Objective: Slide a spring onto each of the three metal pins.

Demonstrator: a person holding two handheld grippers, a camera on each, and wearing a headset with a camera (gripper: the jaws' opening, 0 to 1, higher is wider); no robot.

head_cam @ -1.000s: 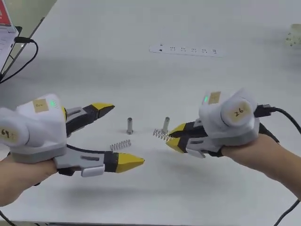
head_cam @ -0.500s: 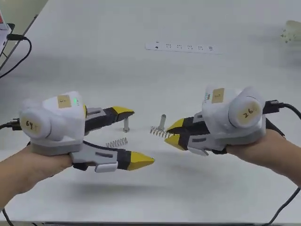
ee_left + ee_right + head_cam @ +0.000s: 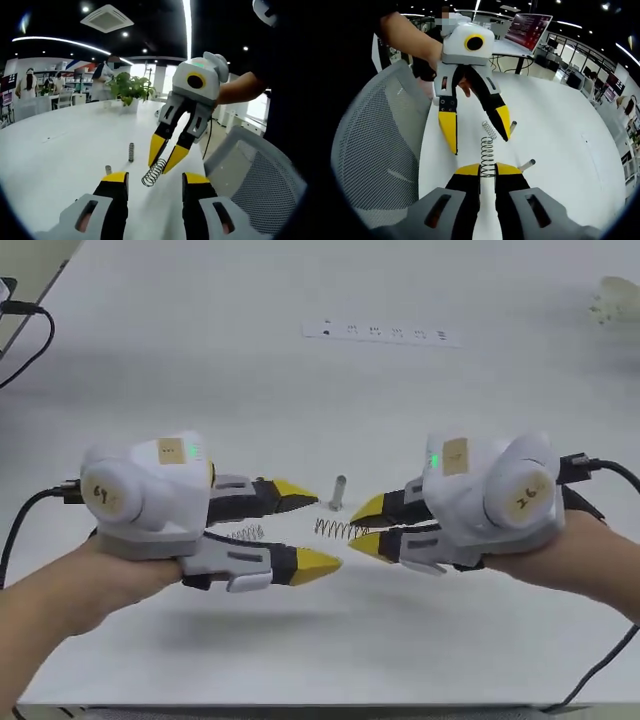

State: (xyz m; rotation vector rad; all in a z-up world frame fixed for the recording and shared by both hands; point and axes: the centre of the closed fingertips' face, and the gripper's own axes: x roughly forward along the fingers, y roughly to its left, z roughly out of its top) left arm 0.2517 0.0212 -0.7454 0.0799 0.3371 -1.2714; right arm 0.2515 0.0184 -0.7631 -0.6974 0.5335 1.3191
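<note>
On the white table [image 3: 420,410], the two grippers face each other tip to tip, each held in one of the person's hands. The right gripper [image 3: 365,526] has its jaws pressed together on one end of a spring [image 3: 335,529]. The rest of that spring sticks out past the yellow tips toward the left gripper [image 3: 312,528]. The left gripper's jaws stand wide apart, and the free end of the held spring points at the gap between them.

A loose spring [image 3: 245,533] lies flat on the table, seen between the left gripper's two jaws in the head view. A metal pin [image 3: 338,490] stands upright on the table just beyond the held spring, apart from it. In the right gripper view a second pin [image 3: 512,125] stands just beside the loose spring, close to one of the left gripper's yellow tips. Neither pin has a spring on it.

A power strip [image 3: 380,333] lies well back on the table. A mesh chair back [image 3: 385,150] stands beside the table.
</note>
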